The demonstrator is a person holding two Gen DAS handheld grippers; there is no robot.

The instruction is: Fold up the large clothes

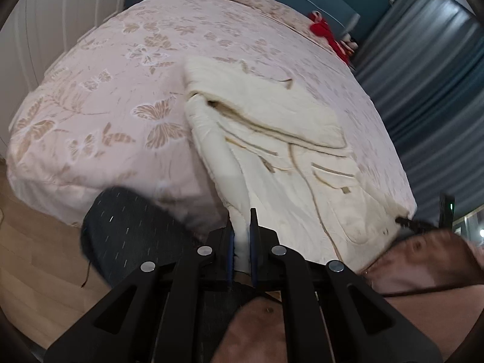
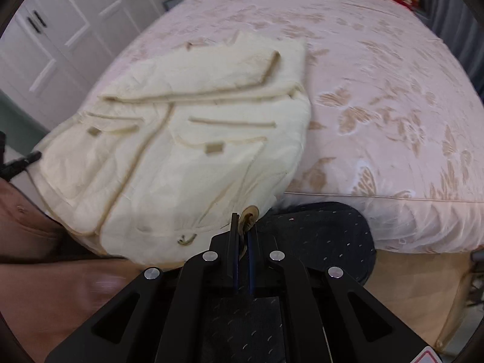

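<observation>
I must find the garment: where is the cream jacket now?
The cream jacket lies on the pink bedspread near the bed's foot, left of centre in the right wrist view.

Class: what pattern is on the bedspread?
Tan butterflies on the pale pink bedspread; clearest in the left wrist view.

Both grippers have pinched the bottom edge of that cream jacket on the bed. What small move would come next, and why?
Probably carry the hem up and over toward the collar. The left gripper and right gripper are each shut on the cream jacket, whose sleeves already lie folded across its upper part on the bedspread.
</observation>
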